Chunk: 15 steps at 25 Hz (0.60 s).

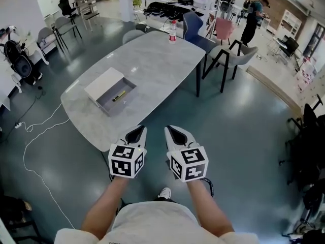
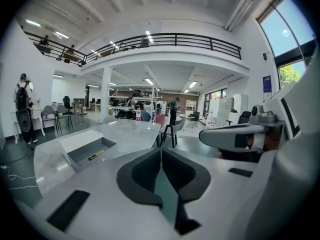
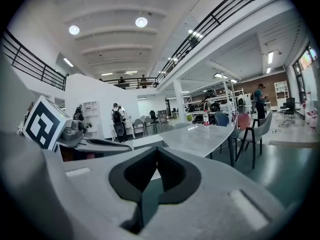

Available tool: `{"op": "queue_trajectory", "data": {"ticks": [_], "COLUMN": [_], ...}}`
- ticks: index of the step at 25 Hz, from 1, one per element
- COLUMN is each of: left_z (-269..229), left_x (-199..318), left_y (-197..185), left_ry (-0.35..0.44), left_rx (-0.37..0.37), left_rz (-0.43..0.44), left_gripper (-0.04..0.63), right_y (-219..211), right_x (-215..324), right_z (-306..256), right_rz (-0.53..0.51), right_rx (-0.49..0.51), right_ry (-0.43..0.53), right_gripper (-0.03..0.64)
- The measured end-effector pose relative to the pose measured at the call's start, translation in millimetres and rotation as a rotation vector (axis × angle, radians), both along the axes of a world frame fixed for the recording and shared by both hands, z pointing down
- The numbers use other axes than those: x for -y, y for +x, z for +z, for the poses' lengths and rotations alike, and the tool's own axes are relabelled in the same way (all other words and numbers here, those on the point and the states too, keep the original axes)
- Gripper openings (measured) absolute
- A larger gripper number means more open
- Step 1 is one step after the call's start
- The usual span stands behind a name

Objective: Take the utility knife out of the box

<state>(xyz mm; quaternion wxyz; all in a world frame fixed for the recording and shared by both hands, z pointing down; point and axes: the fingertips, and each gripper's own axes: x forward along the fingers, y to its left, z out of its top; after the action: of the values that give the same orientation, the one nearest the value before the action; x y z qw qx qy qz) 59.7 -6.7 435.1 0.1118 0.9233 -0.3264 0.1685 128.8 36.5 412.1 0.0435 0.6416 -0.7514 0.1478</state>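
Observation:
A grey box [image 1: 118,103] lies open on the marble table [image 1: 152,65], its white lid [image 1: 103,83] leaning beside it. Inside lies the yellow and black utility knife [image 1: 119,95]. In the left gripper view the box [image 2: 87,151] and knife [image 2: 96,155] show ahead to the left. My left gripper [image 1: 139,131] is shut and empty, held off the table's near edge. My right gripper [image 1: 173,131] sits beside it, also shut with nothing in it. In their own views the left gripper [image 2: 161,149] and right gripper [image 3: 157,151] both show jaws closed together.
A water bottle [image 1: 172,32] stands at the table's far end. Chairs [image 1: 231,55] stand round the far side. A white cable [image 1: 35,131] trails on the floor at the left. A person [image 1: 252,19] stands far off at the right; another person [image 2: 22,111] stands at the left.

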Motion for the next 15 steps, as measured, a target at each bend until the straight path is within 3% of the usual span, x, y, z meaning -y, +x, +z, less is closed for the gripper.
{"op": "queue_trajectory", "data": {"ticks": [5,15], "left_z": [-1,2], "left_x": [11,38], "left_y": [16,-2], "left_ry": [0.003,0.006], "left_rx": [0.016,0.024], "left_rz": [-0.033,-0.152], "left_gripper": [0.021,0.021], "right_y": [20,6], "right_x": [13,45], "right_z": [1,1], "right_rz": [-0.03,-0.165], "right_rx": [0.018,0.013], "right_ry": [0.003,0.007], "right_gripper": [0.005,0.005]}}
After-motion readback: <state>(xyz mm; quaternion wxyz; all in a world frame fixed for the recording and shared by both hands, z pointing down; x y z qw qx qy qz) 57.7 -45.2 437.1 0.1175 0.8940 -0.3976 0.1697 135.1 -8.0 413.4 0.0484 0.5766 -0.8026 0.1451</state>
